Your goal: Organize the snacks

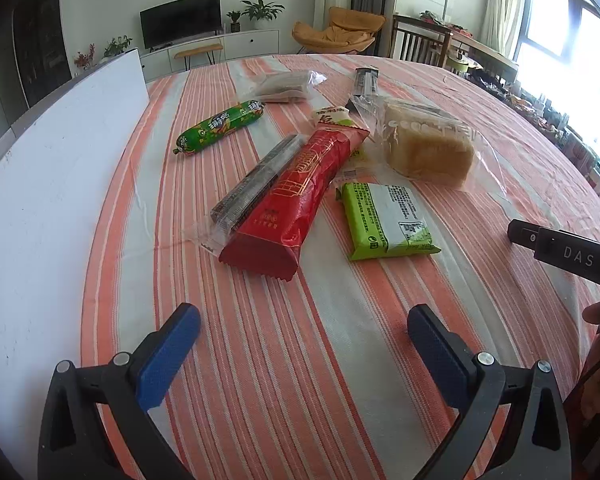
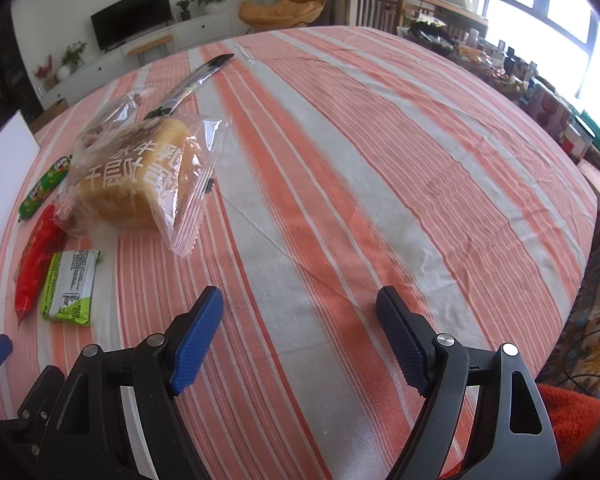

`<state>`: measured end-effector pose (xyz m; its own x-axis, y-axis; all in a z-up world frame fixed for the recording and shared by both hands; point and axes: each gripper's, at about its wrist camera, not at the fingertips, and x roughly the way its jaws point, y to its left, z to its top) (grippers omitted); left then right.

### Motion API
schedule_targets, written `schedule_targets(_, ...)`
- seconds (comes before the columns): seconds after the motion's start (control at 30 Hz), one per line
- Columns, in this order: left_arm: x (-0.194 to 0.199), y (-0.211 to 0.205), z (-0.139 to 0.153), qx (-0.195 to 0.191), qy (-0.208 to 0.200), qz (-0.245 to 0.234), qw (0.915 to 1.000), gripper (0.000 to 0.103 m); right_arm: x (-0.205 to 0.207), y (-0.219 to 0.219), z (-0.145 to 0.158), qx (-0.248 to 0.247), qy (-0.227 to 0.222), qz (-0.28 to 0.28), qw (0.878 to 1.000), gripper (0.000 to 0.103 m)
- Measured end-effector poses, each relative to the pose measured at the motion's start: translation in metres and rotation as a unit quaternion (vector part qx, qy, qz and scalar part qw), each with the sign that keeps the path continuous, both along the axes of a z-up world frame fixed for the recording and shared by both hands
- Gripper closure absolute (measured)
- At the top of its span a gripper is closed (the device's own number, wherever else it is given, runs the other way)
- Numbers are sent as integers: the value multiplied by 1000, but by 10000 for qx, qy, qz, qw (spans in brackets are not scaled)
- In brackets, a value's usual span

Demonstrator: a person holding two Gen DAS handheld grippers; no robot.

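Observation:
Several snacks lie on the striped tablecloth (image 1: 260,360). A red packet (image 1: 300,188) lies over a dark wrapped bar (image 1: 256,180). A green sausage (image 1: 220,126) lies behind them, a lime-green packet (image 1: 388,216) to the right, a bagged bread loaf (image 1: 428,148) beyond it. A clear bag of dark snack (image 1: 284,86) and a black stick packet (image 1: 364,84) lie farther back. My left gripper (image 1: 300,344) is open and empty, short of the red packet. My right gripper (image 2: 300,340) is open and empty, right of the bread (image 2: 140,172) and the lime-green packet (image 2: 70,286).
A white board (image 1: 52,184) lies along the left of the table. The right gripper's body (image 1: 568,252) shows at the right edge of the left wrist view. Cluttered items (image 2: 500,68) crowd the table's far right edge. Striped cloth (image 2: 380,160) spreads ahead of the right gripper.

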<state>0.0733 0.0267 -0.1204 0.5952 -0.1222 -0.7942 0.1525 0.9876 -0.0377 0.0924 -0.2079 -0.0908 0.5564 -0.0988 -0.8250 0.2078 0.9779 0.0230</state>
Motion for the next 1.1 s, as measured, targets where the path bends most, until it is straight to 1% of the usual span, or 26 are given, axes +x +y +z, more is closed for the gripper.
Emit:
schedule_targets(0.27,0,-2,-1,55,8,-10,10000,1,0,0,0,0,2,8,10000,21)
schedule_targets(1.1,0,-2,-1,58,7,-8,10000,1,0,0,0,0,5,16,10000,21)
